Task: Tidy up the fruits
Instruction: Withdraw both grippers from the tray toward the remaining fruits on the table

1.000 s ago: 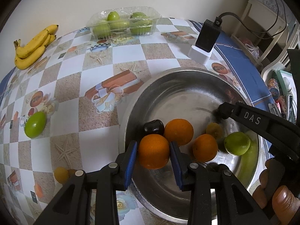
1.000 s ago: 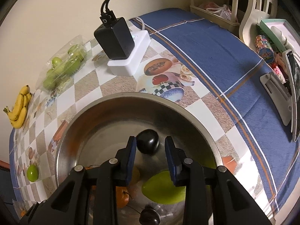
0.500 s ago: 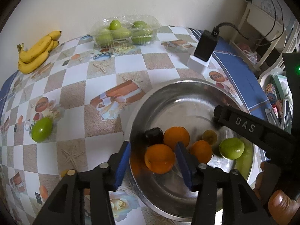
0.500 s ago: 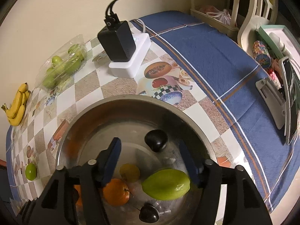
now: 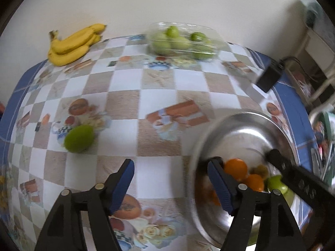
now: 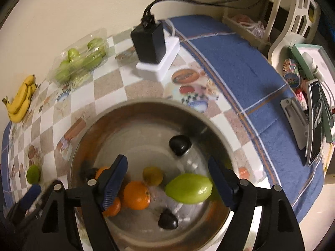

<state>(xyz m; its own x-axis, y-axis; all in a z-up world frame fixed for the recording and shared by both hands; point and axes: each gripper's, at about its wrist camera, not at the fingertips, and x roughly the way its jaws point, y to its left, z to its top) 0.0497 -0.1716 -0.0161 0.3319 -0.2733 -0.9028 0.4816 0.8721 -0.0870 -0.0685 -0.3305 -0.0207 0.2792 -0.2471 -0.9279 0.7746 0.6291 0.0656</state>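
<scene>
My left gripper (image 5: 170, 179) hangs over the checked tablecloth just left of the steel bowl (image 5: 240, 118). Its jaws are opening and nothing is between them. Two oranges (image 5: 235, 168) lie in the bowl beside its right finger. A loose green fruit (image 5: 78, 139) sits on the cloth to the left. My right gripper (image 6: 167, 179) is above the steel bowl (image 6: 159, 102), jaws opening, gripping nothing. Below it lie a green mango (image 6: 188, 188), an orange (image 6: 137, 195), a small yellowish fruit (image 6: 152, 175) and two dark plums (image 6: 180, 145).
Bananas (image 5: 73, 46) and a clear box of green fruits (image 5: 184, 41) sit by the back wall. A black adapter (image 6: 148, 41) stands on a white power strip (image 6: 165, 64) behind the bowl. A chair and a tray of small items (image 6: 309, 62) are at the right.
The left gripper let go of its orange in the bowl, opened and moved left over the cloth. The right gripper released the dark plum, opened wide and rose a little.
</scene>
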